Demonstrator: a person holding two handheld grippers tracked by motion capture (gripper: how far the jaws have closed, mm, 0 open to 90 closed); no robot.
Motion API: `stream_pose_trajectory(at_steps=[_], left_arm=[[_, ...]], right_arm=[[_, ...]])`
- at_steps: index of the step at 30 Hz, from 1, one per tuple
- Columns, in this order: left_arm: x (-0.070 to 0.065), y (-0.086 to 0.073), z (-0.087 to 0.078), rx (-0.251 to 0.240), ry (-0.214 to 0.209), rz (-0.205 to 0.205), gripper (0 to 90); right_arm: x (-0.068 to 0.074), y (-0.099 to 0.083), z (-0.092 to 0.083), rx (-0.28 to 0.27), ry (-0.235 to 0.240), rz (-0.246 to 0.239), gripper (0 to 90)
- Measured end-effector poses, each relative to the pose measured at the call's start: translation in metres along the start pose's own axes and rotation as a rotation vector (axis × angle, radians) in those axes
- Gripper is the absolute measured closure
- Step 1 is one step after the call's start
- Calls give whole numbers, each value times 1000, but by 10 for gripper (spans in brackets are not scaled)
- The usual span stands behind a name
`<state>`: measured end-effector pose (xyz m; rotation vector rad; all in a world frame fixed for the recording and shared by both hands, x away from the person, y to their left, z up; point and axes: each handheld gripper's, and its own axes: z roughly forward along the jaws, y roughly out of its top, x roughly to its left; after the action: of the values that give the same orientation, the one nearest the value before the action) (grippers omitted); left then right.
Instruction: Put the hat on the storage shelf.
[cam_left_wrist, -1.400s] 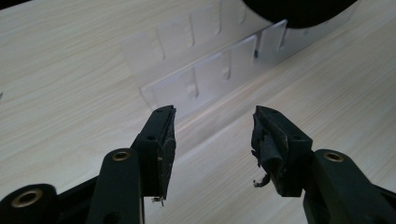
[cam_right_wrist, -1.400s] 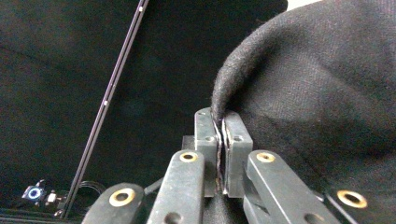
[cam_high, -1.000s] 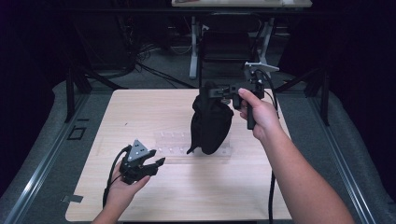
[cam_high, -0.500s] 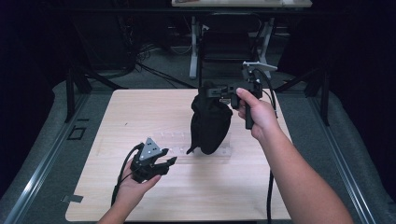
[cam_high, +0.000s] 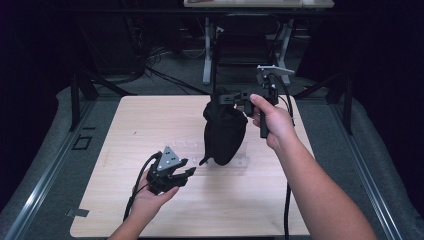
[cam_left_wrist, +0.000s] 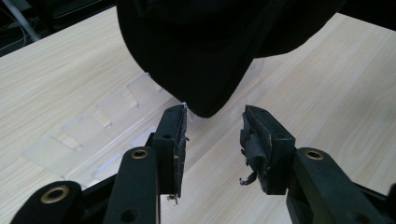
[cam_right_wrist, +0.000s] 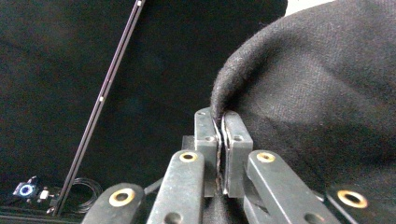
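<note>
- Black cloth (cam_high: 224, 132) hanging above the wooden table (cam_high: 130, 125), pinched at its upper edge and drooping down to a rounded lower end.
- Lower end of the cloth close over a clear plastic sheet (cam_high: 197, 150) that lies flat on the table; impossible to tell whether it touches the sheet.
- Right gripper (cam_high: 225, 98) held level at the top of the cloth, with the hand (cam_high: 270, 120) on its grip to the right of the cloth.
- In the right gripper view, jaws of the right gripper (cam_right_wrist: 218, 140) pressed nearly together, with a thin folded edge of the cloth (cam_right_wrist: 317, 93) clamped between the pads.
- Left gripper (cam_high: 189, 172) low over the table, below and to the left of the cloth, tips pointing toward the lower end of the cloth.
- Left hand (cam_high: 150, 197) under that gripper, near the front edge of the table, with the cable looping down beside it.
- In the left gripper view, jaws of the left gripper (cam_left_wrist: 215, 135) about half open and just been closing, with bare table seen between the pads.
- Rounded lower end of the cloth (cam_left_wrist: 205, 56) just ahead of the tips, near the left pad, not yet pinched.
- Clear plastic sheet (cam_left_wrist: 93, 130) under and to the left of the cloth in that view, with raised rectangular sections.
</note>
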<state>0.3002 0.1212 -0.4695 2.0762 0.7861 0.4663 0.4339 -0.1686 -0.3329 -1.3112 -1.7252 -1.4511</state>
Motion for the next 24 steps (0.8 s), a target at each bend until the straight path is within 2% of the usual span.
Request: stream_pose_trajectory(at_steps=[11, 20, 21, 24], left_arm=[[-5, 7, 14, 6, -12, 7, 676], [-6, 10, 20, 4, -23, 3, 768], [-5, 10, 21, 6, -29, 6, 803], [-5, 10, 22, 6, -24, 5, 824]], right_arm=[[1, 2, 3, -4, 0, 0, 874], [2, 2, 10, -3, 14, -1, 874], [2, 2, 11, -3, 17, -4, 874], [1, 2, 11, -1, 16, -1, 874]])
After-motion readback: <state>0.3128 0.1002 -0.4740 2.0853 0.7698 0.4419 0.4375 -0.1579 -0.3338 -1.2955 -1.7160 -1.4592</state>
